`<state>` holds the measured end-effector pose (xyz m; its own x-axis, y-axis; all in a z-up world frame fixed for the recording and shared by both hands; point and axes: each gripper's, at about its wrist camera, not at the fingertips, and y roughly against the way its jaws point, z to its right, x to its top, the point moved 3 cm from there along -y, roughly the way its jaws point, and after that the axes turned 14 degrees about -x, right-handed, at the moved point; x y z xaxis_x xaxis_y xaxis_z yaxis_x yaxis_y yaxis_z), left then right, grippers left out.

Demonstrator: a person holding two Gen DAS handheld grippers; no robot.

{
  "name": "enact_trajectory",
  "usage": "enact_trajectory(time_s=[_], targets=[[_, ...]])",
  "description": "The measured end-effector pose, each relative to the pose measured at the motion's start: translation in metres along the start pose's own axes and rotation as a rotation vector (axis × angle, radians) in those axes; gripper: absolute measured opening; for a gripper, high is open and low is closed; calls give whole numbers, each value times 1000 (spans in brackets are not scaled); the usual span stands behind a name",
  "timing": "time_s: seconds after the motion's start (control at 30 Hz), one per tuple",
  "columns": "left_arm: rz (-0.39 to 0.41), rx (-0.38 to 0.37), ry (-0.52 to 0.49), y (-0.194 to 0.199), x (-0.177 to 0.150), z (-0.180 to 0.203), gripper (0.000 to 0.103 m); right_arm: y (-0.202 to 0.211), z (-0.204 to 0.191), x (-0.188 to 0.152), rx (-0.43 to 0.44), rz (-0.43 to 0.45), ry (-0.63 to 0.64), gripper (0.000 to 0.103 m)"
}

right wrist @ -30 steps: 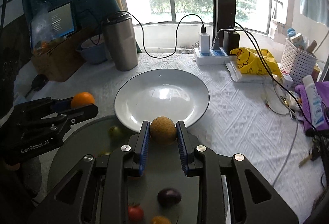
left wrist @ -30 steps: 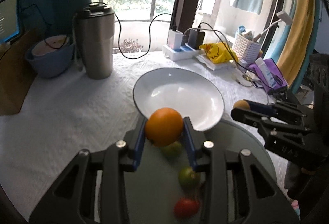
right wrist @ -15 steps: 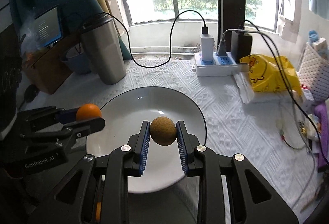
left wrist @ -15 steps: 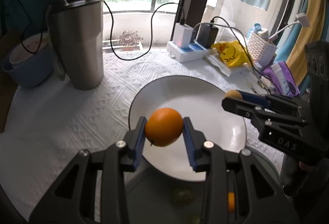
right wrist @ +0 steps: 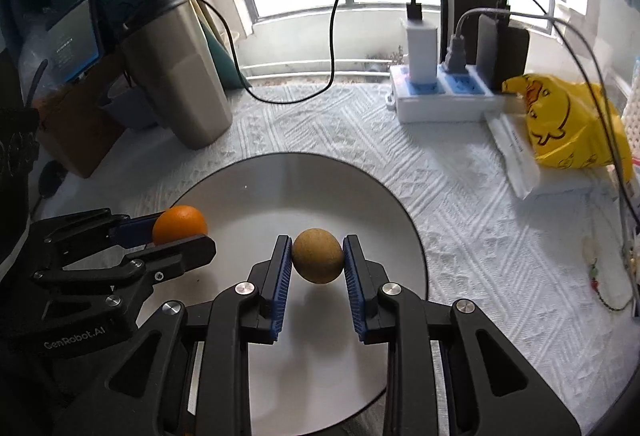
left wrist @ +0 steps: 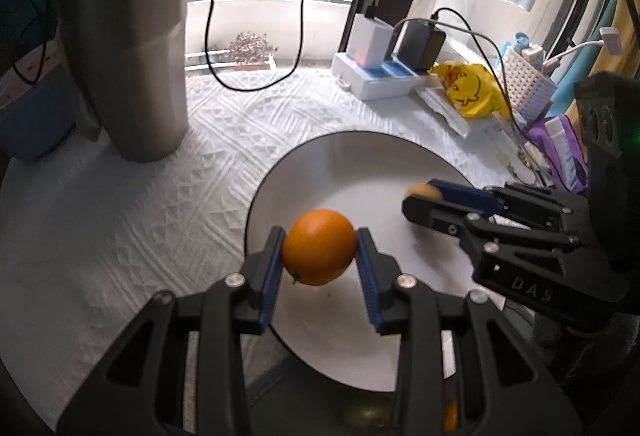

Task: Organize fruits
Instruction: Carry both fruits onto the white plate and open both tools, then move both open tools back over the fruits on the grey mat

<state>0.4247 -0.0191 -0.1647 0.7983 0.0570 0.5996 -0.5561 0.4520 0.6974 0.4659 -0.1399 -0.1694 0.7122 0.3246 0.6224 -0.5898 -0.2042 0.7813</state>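
Observation:
My left gripper (left wrist: pixel 319 248) is shut on an orange (left wrist: pixel 319 246) and holds it above the near left part of a white plate (left wrist: pixel 360 163). My right gripper (right wrist: pixel 317 256) is shut on a round tan-brown fruit (right wrist: pixel 317 255) above the middle of the same plate (right wrist: pixel 320 179). In the left wrist view the right gripper (left wrist: pixel 420 195) comes in from the right with the tan fruit (left wrist: pixel 418 191) at its tip. In the right wrist view the left gripper (right wrist: pixel 180 232) and its orange (right wrist: pixel 180 224) sit at the plate's left edge.
A steel tumbler (left wrist: pixel 128 47) stands left of the plate on the white cloth. A power strip with chargers (right wrist: pixel 444 95) and a yellow bag (right wrist: pixel 560 119) lie behind and to the right. A dark tray with small fruits (left wrist: pixel 364 412) is below the plate's near edge.
Both grippers have moved forward from the dark tray to above the white plate, each still holding its fruit. The plate now fills the lower centre of both views.

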Motion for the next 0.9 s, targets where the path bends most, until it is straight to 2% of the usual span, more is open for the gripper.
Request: enact_trajectory(time_s=[0.13,0.2,0.27,0.67,0.73,0.8,0.9], targets=[[11,6,-5,3,2,3,37,1,-1,-1,-12,-10,6,29],[23,15,-9,7,4,5,38,6,-1,0,-16,-2,2,35],[36,19,-7,13,4,6,46,13,0,1,-23,8,-2,40],[109,42,-15,61,-8,24,48,71,1,-8,-59,79,-14,41],[121,43,-18,69,-12,28,50,82,1,-13,-61,91,-18,41],[133,40,-20,78,-17,32,63,94,0,-18,-64,103,-19,41],[150,34,-21,90,-25,39,66,109,-1,-26,-74,116,-21,41]])
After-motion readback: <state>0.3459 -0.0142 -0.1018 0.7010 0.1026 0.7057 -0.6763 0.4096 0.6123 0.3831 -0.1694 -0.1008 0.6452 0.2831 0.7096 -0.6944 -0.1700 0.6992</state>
